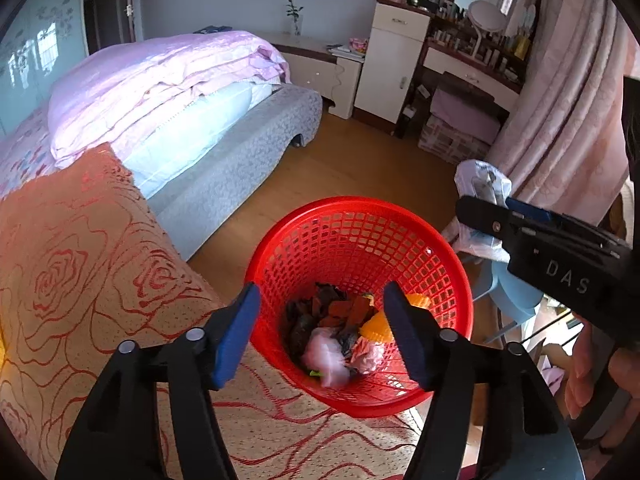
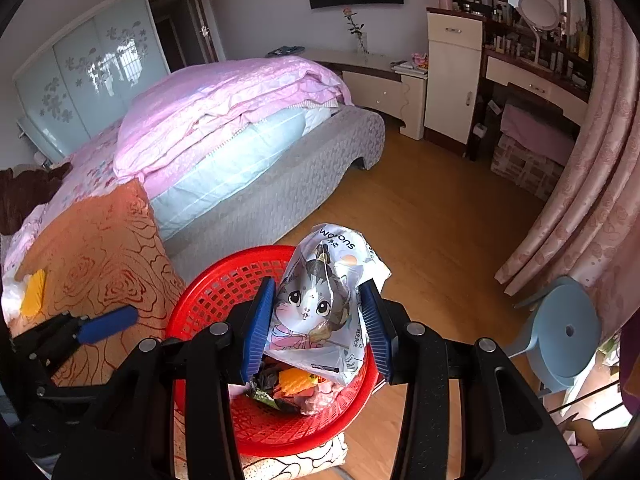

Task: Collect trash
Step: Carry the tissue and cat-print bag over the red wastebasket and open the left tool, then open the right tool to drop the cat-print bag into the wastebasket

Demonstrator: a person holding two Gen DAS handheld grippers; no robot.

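My right gripper [image 2: 318,328] is clutching the cat-printed bag [image 2: 320,304], hiding part of the red basket [image 2: 224,292] beneath; my left gripper [image 1: 320,336] is gaping wide over the basket's trash [image 1: 336,332], beside the bed [image 2: 240,152].

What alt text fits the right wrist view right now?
The right gripper holds a white cat-print plastic bag over a red mesh basket that already has trash in it. The basket sits on a rose-patterned cover beside a bed.

R gripper [image 2: 318,328] clamps cat-print bag [image 2: 320,304] over red basket [image 2: 216,292] w/ trash.
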